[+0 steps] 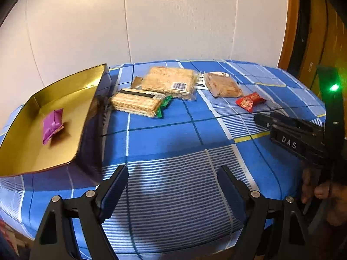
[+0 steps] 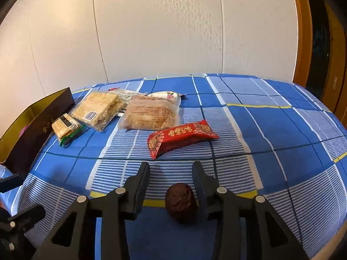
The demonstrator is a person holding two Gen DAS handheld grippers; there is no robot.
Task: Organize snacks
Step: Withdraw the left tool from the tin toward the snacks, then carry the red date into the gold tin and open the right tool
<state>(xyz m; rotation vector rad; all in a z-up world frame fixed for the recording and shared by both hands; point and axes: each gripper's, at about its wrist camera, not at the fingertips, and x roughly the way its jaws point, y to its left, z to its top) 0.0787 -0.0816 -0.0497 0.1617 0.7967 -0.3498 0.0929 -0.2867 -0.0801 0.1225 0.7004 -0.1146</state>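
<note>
My left gripper (image 1: 172, 169) stands open over striped cloth with nothing between its fingers. To its left is a gold-lined box (image 1: 71, 99) holding one purple packet (image 1: 53, 125). My right gripper (image 2: 170, 164) is open; a dark brown wrinkled date (image 2: 181, 202) lies on the cloth between its fingers, close to the right one. Just beyond it lies a red packet (image 2: 182, 137). Farther back are a clear bag of pastry (image 2: 151, 113), a large rice-crisp pack (image 2: 97, 108) and a cracker pack with a green end (image 2: 67, 127).
A blue checked cloth (image 1: 164, 134) covers the table, which ends at a white wall behind. A wooden door frame (image 2: 303, 43) stands on the right. A hand (image 1: 325, 192) holds the right gripper (image 1: 262, 119) at the right edge of the left wrist view.
</note>
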